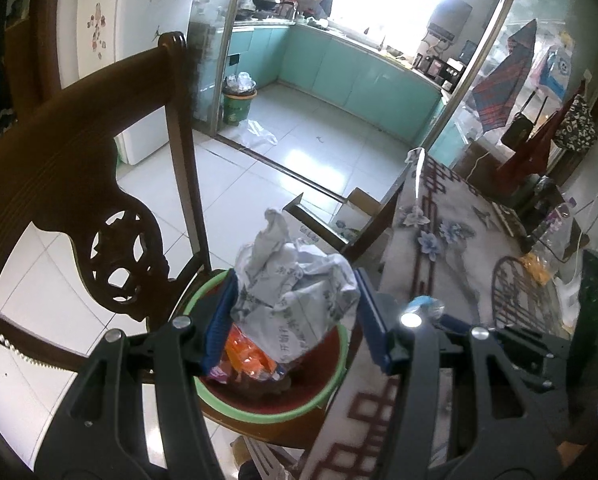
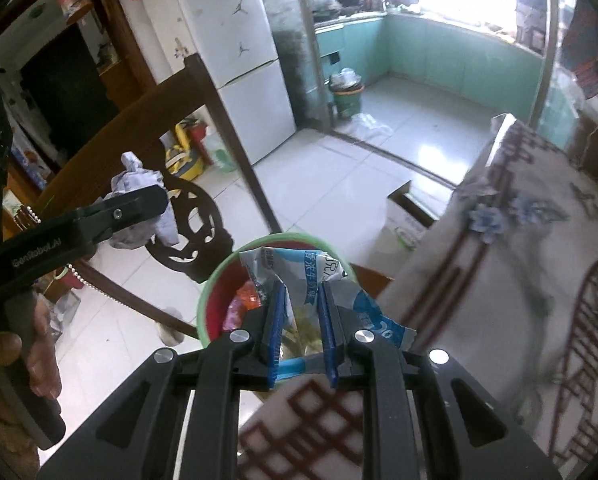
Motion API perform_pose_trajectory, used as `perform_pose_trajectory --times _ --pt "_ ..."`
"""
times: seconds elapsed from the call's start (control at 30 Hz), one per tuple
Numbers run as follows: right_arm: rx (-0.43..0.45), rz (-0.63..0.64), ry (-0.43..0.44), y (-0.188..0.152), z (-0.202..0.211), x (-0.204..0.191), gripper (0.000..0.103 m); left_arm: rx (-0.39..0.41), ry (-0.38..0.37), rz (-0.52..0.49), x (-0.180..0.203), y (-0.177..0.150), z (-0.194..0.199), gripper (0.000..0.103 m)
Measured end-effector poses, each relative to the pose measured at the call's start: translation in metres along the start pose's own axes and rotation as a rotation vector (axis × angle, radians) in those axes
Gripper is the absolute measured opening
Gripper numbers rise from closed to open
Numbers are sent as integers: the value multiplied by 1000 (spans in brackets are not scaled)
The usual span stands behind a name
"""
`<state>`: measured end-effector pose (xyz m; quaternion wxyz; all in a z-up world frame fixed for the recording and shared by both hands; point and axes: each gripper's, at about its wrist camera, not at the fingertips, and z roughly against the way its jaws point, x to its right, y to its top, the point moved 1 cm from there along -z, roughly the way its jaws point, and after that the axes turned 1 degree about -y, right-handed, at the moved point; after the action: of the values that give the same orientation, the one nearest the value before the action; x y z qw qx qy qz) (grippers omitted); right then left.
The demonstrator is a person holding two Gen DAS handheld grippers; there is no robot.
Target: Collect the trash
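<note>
My left gripper (image 1: 295, 312) is shut on a crumpled ball of printed white paper (image 1: 295, 280), held above a red bin with a green rim (image 1: 259, 414). Orange and other wrappers (image 1: 247, 356) lie in the bin. In the right wrist view the same left gripper (image 2: 139, 204) and its paper ball (image 2: 139, 180) show at the left, a hand (image 2: 39, 344) on its handle. My right gripper (image 2: 301, 312) is shut on a blue and white plastic wrapper (image 2: 299, 268), held over the bin's green rim (image 2: 203, 308).
A carved dark wooden chair (image 1: 111, 248) stands left of the bin. A table with a floral cloth (image 1: 451, 232) is on the right. A cardboard box (image 1: 359, 204) sits on the tiled floor. A second green bin (image 1: 237, 104) stands by the kitchen doorway, near a white fridge (image 2: 239, 60).
</note>
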<state>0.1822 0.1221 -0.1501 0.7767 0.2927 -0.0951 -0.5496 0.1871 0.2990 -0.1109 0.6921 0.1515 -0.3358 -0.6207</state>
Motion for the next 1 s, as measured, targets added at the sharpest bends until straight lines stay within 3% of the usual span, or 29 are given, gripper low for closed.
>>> perform_pose_trajectory --times 0.2,0.43,0.5,0.57,0.8,1.0 --pt "-59 -32 37 6 -31 -2 17 -17 2 -14 -4 8 -15 54" --pt "-66 -49 56 9 -44 -4 23 -36 1 -23 -8 14 -29 54" --pt "-61 -54 58 9 -45 -5 33 -36 2 -24 -8 15 -31 57" --pt "-55 -66 58 8 -43 -4 63 -29 12 -20 -8 15 -30 73" --pt "-11 -93 27 6 -24 7 69 -4 3 -17 -1 16 -22 82" --pt "85 -93 -48 -3 23 24 80 23 -11 -60 28 13 -6 86"
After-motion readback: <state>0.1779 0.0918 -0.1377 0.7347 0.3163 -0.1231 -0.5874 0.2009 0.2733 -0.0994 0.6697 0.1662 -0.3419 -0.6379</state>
